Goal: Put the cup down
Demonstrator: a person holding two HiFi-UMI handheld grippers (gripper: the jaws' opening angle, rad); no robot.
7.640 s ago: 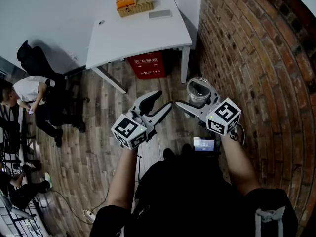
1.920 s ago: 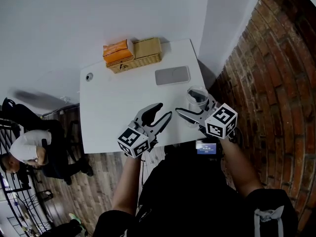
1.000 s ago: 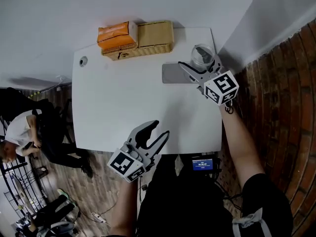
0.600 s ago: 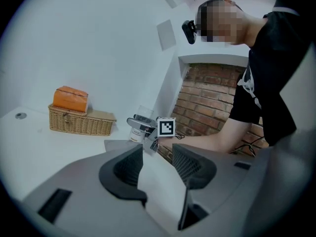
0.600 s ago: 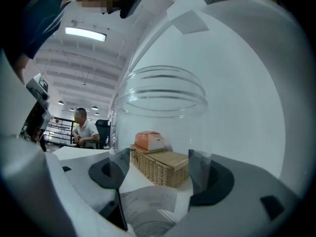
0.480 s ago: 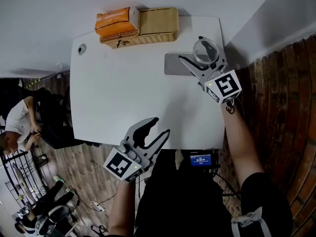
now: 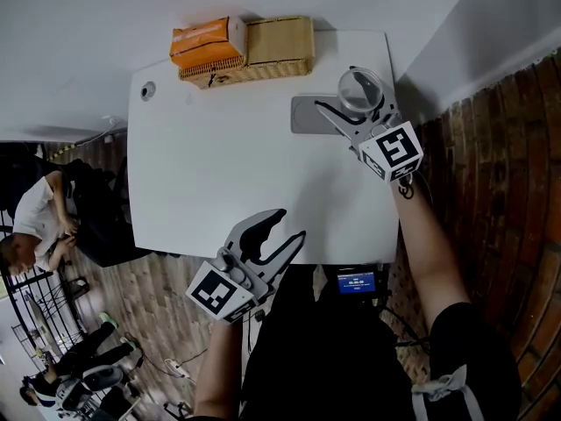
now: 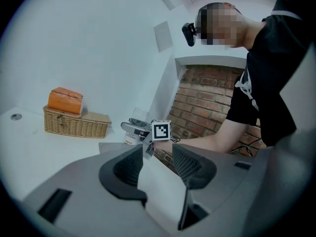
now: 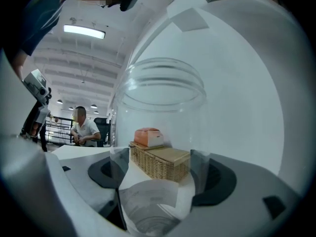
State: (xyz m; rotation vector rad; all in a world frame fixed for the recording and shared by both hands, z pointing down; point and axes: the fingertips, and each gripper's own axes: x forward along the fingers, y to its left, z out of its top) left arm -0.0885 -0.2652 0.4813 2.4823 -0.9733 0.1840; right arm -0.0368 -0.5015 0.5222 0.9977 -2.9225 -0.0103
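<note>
Grey left gripper (image 7: pixel 286 226) hangs over the near edge of the white table (image 7: pixel 202 174), jaws apart with nothing between them; it has no part in this step. At the far edge, a wicker basket (image 7: pixel 272 46) with an orange pack (image 7: pixel 206 46) on top stands by the wall. Right of centre lies a flat grey pad (image 7: pixel 305 115). Just beside it, at the far right corner, the right gripper (image 7: pixel 346 95) is clamped on the clear glass cup (image 7: pixel 364 86), which is upright, mouth up. Contact between base and tabletop cannot be confirmed. Recommendation: lower straight down, hold the cup plumb, keep its base off the pad's edge and inboard of the corner, and part the jaws only once the base sits flat.
</note>
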